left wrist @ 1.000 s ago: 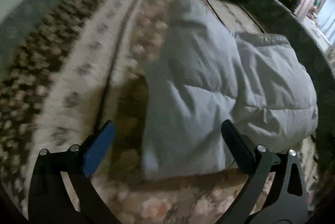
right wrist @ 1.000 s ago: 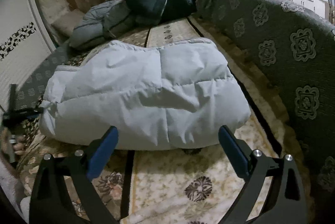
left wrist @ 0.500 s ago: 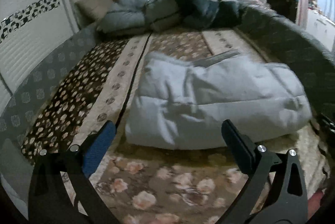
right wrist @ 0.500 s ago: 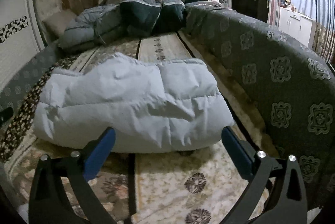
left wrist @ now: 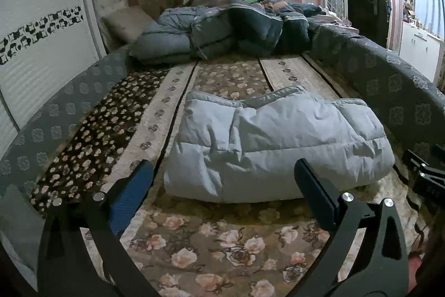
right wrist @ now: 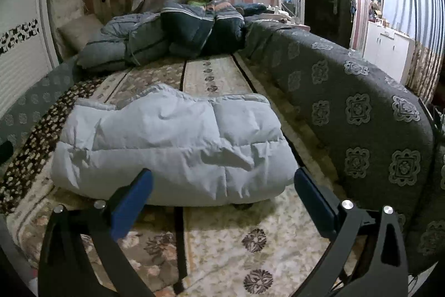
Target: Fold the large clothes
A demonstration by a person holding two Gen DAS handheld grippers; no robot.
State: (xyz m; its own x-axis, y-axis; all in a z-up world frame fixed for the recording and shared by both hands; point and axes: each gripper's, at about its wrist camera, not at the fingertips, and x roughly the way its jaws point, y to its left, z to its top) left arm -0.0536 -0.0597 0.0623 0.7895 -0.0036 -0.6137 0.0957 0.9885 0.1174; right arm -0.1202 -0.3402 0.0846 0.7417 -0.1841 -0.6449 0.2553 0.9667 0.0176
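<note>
Padding keeps the pale blue jacket [left wrist: 278, 147] bulging in its folded bundle on the floral bed cover [left wrist: 217, 241], likely finished. The left gripper [left wrist: 222, 186] and right gripper [right wrist: 222, 187] hang short of it, jaws wide and empty, touching nothing.

Pale blue puffer coat [left wrist: 278, 147] – folded, puffy bundle – lying on patterned mat.
</note>
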